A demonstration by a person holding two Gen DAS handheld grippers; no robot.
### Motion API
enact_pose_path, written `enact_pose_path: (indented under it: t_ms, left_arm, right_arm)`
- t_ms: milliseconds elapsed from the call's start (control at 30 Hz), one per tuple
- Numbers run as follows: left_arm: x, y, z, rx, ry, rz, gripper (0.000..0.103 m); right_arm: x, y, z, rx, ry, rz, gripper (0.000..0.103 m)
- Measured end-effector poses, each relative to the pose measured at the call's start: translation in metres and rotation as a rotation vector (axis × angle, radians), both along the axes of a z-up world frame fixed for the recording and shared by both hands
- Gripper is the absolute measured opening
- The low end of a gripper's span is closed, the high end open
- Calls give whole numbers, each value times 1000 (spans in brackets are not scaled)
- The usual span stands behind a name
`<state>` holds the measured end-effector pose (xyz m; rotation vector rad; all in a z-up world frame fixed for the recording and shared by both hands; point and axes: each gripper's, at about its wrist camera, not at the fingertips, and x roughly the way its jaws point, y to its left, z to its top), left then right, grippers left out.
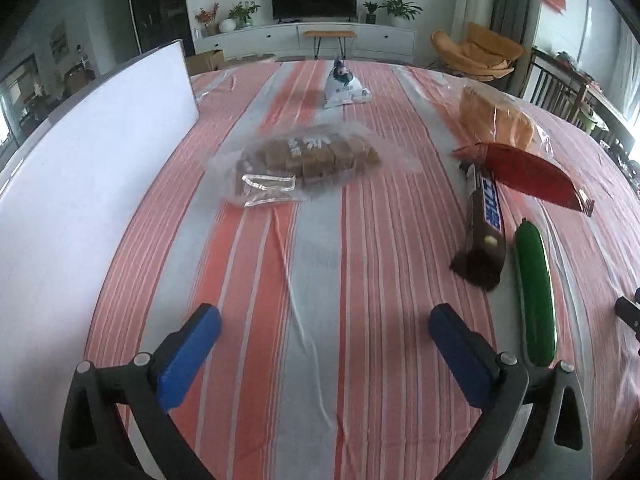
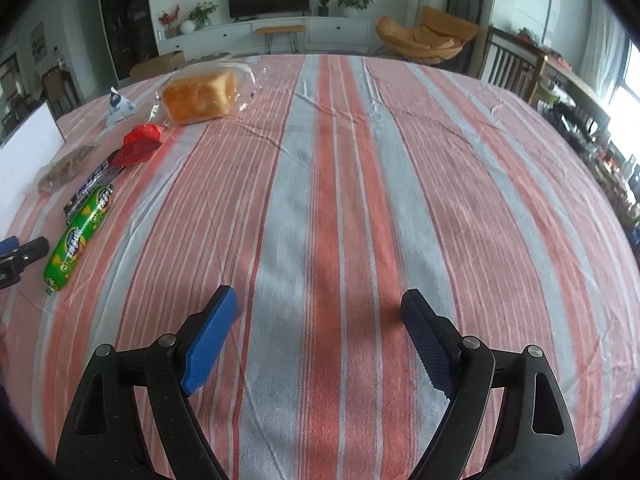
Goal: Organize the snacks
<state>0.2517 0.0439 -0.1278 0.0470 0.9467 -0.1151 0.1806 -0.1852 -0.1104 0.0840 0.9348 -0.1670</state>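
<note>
A: Tongs state? Left tongs [image 1: 324, 318] and right tongs [image 2: 318, 300] are seen spread wide, nothing gripped.

B: Snacks located? Green sausage [image 1: 534, 296] is laid on the striped surface [image 1: 320, 240], touching the chocolate bar [image 1: 486, 216].

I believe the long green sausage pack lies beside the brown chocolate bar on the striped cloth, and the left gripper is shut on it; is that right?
Not quite: the left gripper is open and empty, as the left wrist view shows. The long green sausage pack does lie beside the brown chocolate bar on the striped cloth.

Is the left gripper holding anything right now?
No. The left gripper is open, jaws wide apart over bare striped tablecloth.
</note>
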Motion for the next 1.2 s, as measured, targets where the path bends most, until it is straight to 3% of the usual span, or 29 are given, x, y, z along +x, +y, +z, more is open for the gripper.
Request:
enact_pose_path:
  t_ms: [1200]
  left_arm:
    - [-2, -2, 0, 2, -1, -2, 103]
  right_arm:
    - [1, 1, 0, -8, 3, -6, 89]
